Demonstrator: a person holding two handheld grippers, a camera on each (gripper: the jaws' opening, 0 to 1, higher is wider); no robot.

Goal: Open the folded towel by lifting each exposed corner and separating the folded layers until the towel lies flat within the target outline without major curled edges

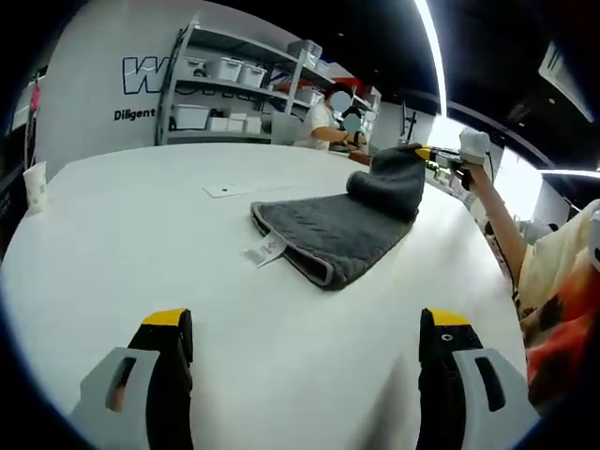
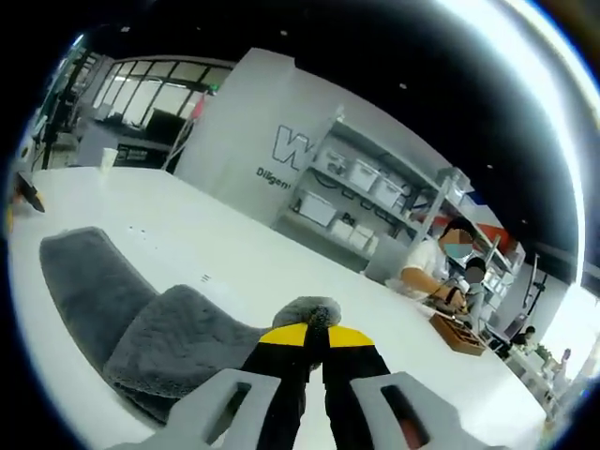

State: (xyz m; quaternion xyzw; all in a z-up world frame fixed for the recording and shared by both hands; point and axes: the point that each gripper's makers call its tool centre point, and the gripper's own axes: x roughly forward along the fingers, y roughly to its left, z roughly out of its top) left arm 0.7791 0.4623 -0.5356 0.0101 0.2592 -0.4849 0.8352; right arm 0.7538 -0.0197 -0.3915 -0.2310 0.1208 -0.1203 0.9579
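A dark grey quilted towel (image 1: 337, 230) lies on the white table (image 1: 141, 244), with a white label (image 1: 265, 250) at its near edge. Its far end is lifted and curled over (image 1: 389, 178). My right gripper (image 1: 431, 155) enters the left gripper view from the right, held by a hand, and pinches that raised end. In the right gripper view my right gripper (image 2: 314, 330) is shut on a grey towel corner (image 2: 305, 309), with the towel (image 2: 141, 323) draping down to the left. My left gripper (image 1: 305, 328) hovers open over bare table, short of the towel.
A paper cup (image 1: 36, 185) stands at the table's left edge. A small flat white piece (image 1: 225, 189) lies behind the towel. Shelving with bins (image 1: 234, 89) stands beyond the table, and a seated person (image 1: 328, 122) works there. A wooden tray (image 2: 457, 333) sits at the table's far side.
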